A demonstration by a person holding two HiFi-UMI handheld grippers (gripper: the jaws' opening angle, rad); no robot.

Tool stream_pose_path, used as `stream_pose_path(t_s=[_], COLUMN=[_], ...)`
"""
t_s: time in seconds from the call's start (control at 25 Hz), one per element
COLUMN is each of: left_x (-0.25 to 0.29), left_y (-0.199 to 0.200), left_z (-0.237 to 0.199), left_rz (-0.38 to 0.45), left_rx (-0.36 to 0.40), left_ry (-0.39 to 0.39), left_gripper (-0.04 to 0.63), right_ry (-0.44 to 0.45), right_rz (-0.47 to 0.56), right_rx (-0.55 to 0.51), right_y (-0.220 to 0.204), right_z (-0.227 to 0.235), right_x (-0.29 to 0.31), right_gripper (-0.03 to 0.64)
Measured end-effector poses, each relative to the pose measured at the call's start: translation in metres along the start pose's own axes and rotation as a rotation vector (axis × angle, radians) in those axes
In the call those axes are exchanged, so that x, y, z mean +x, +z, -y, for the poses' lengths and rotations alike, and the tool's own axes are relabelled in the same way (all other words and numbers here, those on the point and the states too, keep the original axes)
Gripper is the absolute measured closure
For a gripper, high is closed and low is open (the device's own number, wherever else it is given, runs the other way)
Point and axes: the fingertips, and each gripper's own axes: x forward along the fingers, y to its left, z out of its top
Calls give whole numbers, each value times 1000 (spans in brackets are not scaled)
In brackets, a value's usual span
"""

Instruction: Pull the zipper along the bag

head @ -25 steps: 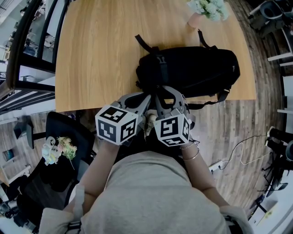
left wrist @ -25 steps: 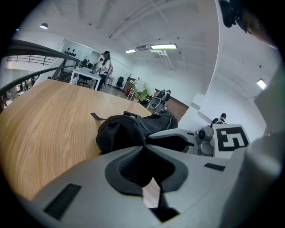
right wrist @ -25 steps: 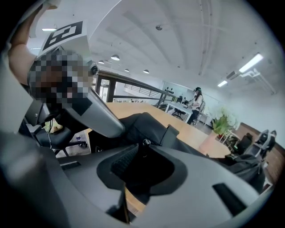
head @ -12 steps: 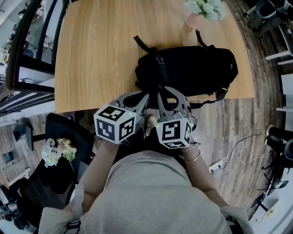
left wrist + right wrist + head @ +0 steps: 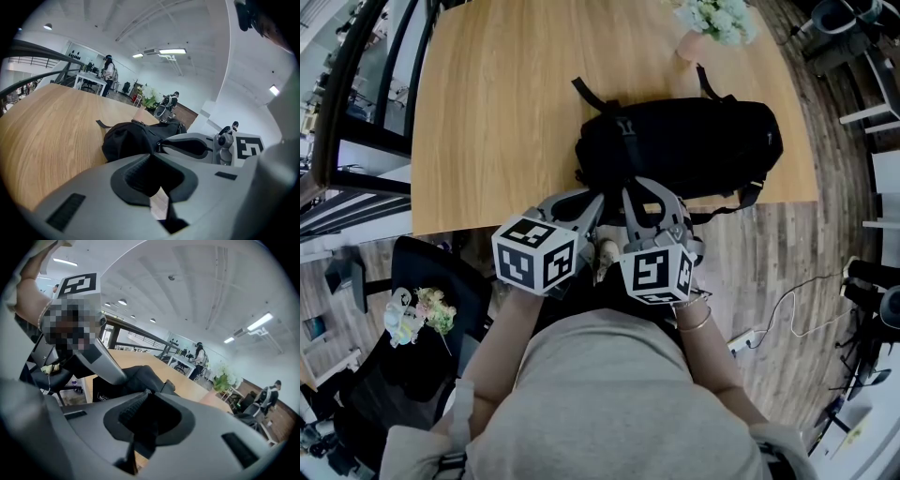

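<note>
The bag (image 5: 694, 145) lay on its side at the near edge of the wooden table (image 5: 506, 112), with one strap hanging over that edge. Both tools met at its near-left end. The right gripper (image 5: 146, 397) had just been closing, and its pads pinched a dark strip that was probably the zipper pull (image 5: 143, 439), though black on black left that unsure. The left gripper (image 5: 153, 157) was clenched fully, its tips right at the bag's end, just beside the right one.

The main risk I judged was slip. A thin pull caught only by the pad tips could pop free as soon as the right hand drew away. If the left gripper failed to anchor the fabric, the whole bag would likely drag along instead of the zipper running. Being so near the edge, it might then slide off the table. The two tools were also crowded enough to knock each other.

Against the frame a second earlier, little differed. Both marker cubes sat almost where they had been, the right one a touch lower. The bag and the flowers (image 5: 712, 21) had shifted slightly together in view.
</note>
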Motion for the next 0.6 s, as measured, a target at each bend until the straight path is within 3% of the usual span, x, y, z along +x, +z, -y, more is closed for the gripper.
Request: stream_pose_path(t_s=[0.12, 0.6], left_x=[0, 0], left_y=[0, -1], left_z=[-1, 2], left_rz=[0, -9], left_rx=[-4, 3], left_ry=[-1, -9], left_gripper=[562, 563], right_ry=[35, 171], right_rz=[-7, -29], right_rx=[43, 386], right_y=[-3, -18], right_z=[-4, -13], right_x=[4, 18], right_gripper=[565, 569])
